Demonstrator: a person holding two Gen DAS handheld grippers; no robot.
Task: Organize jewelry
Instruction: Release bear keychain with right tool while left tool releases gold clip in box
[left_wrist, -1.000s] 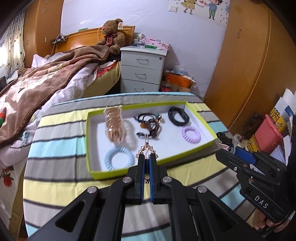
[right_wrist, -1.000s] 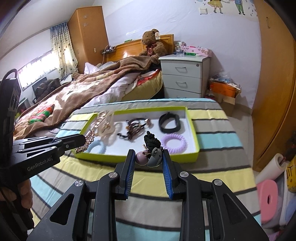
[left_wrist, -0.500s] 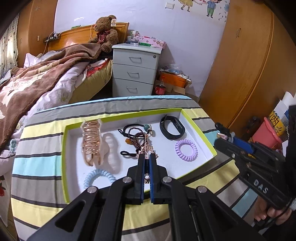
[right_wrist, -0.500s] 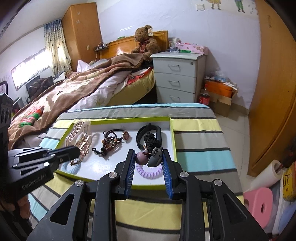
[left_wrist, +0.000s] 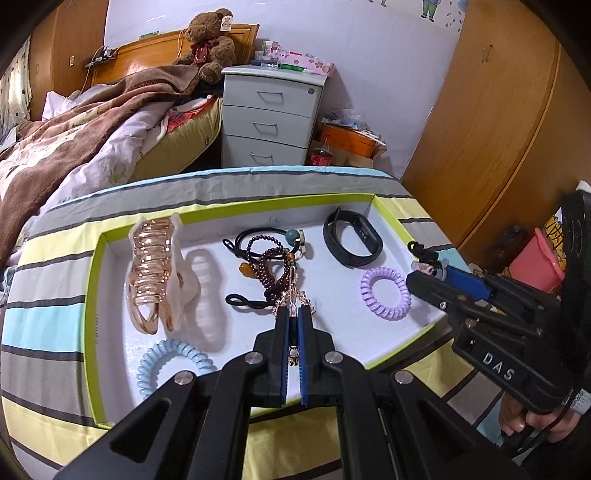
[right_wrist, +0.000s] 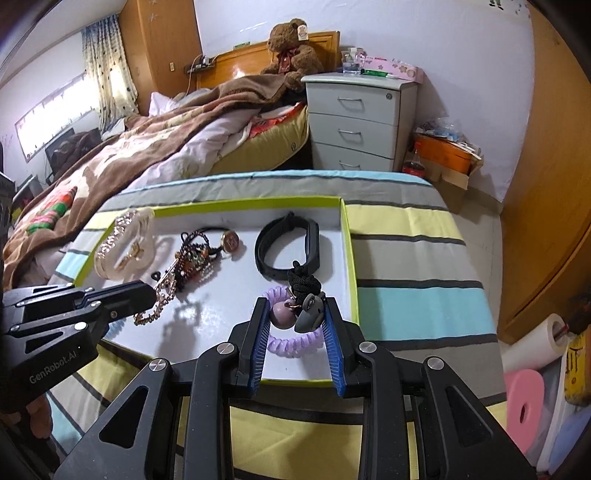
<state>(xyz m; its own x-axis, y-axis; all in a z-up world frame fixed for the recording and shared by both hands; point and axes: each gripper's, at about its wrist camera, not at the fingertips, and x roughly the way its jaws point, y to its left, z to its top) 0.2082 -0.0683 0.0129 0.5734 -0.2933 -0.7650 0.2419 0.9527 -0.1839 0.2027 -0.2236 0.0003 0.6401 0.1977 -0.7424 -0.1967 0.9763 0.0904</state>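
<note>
A white tray with a lime-green rim (left_wrist: 94, 295) (right_wrist: 349, 254) lies on the striped table. My left gripper (left_wrist: 293, 314) is shut on a gold rhinestone chain (right_wrist: 162, 291) and holds it over the tray's middle. My right gripper (right_wrist: 297, 306) is shut on a hair tie with a black cord and pink and grey charms (right_wrist: 308, 312), above the purple coil tie (left_wrist: 385, 290) at the tray's right side. In the tray lie a gold hair claw (left_wrist: 153, 273), dark bead bracelets (left_wrist: 273, 266), a black band (left_wrist: 352, 240) and a blue coil tie (left_wrist: 173, 363).
The striped cloth (right_wrist: 406, 295) covers the table around the tray. A bed with a brown blanket (left_wrist: 74, 122) lies beyond on the left, a grey nightstand (left_wrist: 271, 114) behind, and wooden wardrobes (left_wrist: 498, 110) to the right. A pink bin (left_wrist: 535, 262) stands beside the table.
Both grippers have moved forward over the tray with their loads. The left now hangs the chain over the tray's middle, the right holds the charm tie above the purple coil.
</note>
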